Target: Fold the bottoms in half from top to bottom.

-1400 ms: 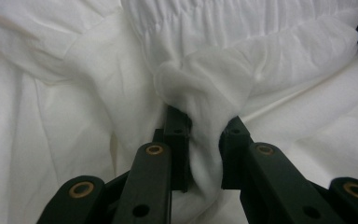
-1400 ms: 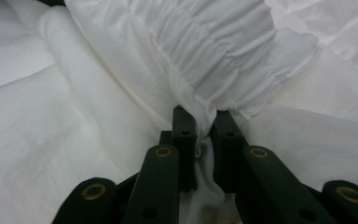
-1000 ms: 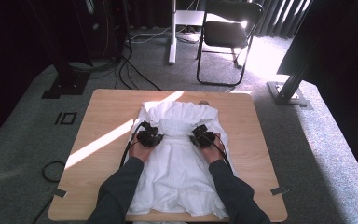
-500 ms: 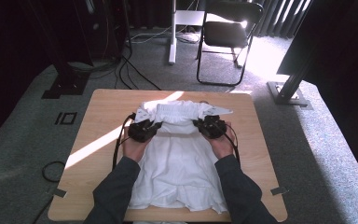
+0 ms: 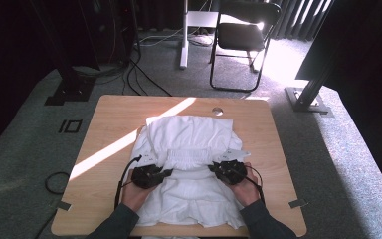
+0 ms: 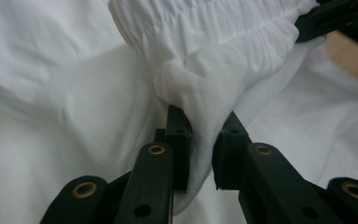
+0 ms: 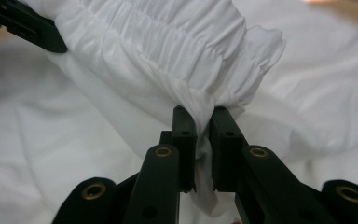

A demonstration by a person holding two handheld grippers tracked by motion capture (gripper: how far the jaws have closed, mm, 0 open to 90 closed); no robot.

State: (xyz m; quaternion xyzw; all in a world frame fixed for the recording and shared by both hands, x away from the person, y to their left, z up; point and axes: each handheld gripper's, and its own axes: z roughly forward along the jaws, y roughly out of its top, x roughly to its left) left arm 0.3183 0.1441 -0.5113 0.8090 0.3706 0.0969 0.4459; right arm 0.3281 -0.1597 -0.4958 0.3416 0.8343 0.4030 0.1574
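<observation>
Fold half made: white garment (image 5: 189,169) spread flat on tabletop (image 5: 109,119), gathered elastic band (image 5: 191,158) lifted and carried toward near hem. Left gripper (image 5: 165,173) with jaws clamped on one bunched end of band (image 6: 200,88); right gripper (image 5: 215,168) with jaws pinched tight on other end (image 7: 205,100). Band stretched between both, just above cloth. Left to do, by judgement: lay band down on lower half, release, smooth, then likely further folds to compact.
</observation>
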